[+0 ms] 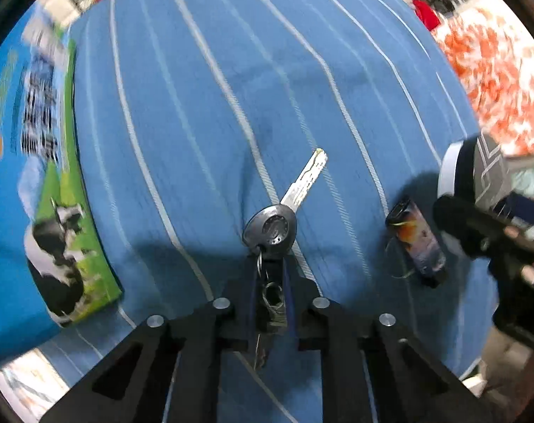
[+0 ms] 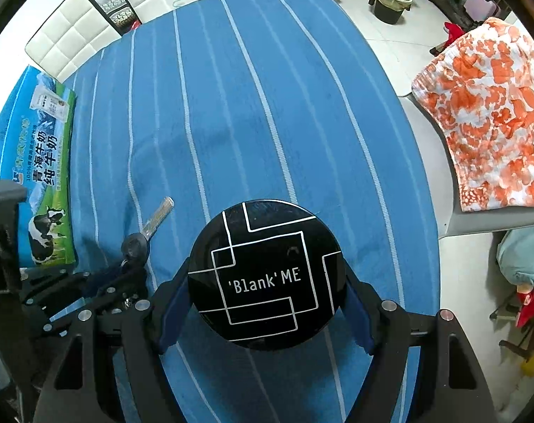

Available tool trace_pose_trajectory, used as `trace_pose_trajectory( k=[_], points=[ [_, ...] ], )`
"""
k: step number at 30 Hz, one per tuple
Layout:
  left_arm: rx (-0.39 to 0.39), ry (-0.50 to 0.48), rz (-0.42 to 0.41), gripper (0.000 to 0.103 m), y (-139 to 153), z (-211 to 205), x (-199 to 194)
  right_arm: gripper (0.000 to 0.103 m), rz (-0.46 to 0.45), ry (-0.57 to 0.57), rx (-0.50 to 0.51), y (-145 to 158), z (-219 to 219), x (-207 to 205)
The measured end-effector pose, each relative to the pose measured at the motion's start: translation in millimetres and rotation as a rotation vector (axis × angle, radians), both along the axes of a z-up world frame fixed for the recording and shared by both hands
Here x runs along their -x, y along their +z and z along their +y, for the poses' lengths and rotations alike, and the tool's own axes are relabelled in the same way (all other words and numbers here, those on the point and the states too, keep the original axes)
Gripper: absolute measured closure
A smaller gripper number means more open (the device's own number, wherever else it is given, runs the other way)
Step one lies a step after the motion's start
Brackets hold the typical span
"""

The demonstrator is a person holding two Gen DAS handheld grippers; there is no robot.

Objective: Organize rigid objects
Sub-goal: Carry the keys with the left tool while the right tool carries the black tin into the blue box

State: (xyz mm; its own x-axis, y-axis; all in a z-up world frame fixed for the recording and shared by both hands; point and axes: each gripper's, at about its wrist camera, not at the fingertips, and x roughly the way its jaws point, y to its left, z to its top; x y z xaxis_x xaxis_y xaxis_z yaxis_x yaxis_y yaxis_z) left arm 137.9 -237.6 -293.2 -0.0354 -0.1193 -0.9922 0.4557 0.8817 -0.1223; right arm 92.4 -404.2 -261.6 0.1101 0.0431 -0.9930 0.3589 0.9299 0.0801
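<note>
My left gripper [image 1: 269, 282] is pinched narrow on the key ring [image 1: 271, 292] of a silver flat-bladed key with a dark oval head [image 1: 282, 211]. The ring and a second small key sit between my two dark fingers [image 1: 247, 296]. The key's head lies just past my fingertips and its blade points far-right across the blue cloth with thin white stripes [image 1: 196, 105]. I can't tell whether the key rests on the cloth or is lifted just off it.

My right gripper [image 2: 267, 317] grips a round black tin with white maze lines and "'Blank' ME" lettering [image 2: 267, 275]. The blue-padded fingers [image 2: 168, 313] press its left and right sides, spread wide by the tin. The tin's top faces the camera, above the near part of the cloth.

A small dark rectangular lighter with an orange-and-purple print [image 1: 418, 243] lies flat on the cloth right of the key, near it but not touching. In the left view my right gripper and the tin's white rim sit at the far right edge, just beyond the lighter.

A flat blue-and-green milk carton with a cow picture [image 2: 44, 176] lies along the left edge of the cloth, well apart from the key. That view is motion-blurred on the left.

Off the table: white padded chairs [image 2: 73, 35] at the far left, an orange-and-white floral cloth [image 2: 485, 120] to the right, and a black waste bin [image 2: 390, 3] on the floor at the far right.
</note>
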Motion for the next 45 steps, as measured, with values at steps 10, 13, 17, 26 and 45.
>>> trace_pose_trajectory(
  k=[10,13,17,26,45],
  points=[
    [0.126,0.1,0.033,0.102,24,41,14,0.026,-0.042,0.001,0.007,18,3,2],
    [0.163,0.103,0.016,0.102,39,50,18,0.026,-0.054,0.002,0.006,25,8,3],
    [0.203,0.097,-0.024,0.102,64,54,18,0.026,-0.08,-0.001,0.001,38,14,5],
    [0.275,0.114,-0.102,0.102,107,64,10,0.026,-0.205,0.018,0.013,106,36,2],
    [0.293,0.288,-0.374,0.102,215,210,-23,0.026,-0.375,0.231,-0.073,204,210,-64]
  ],
)
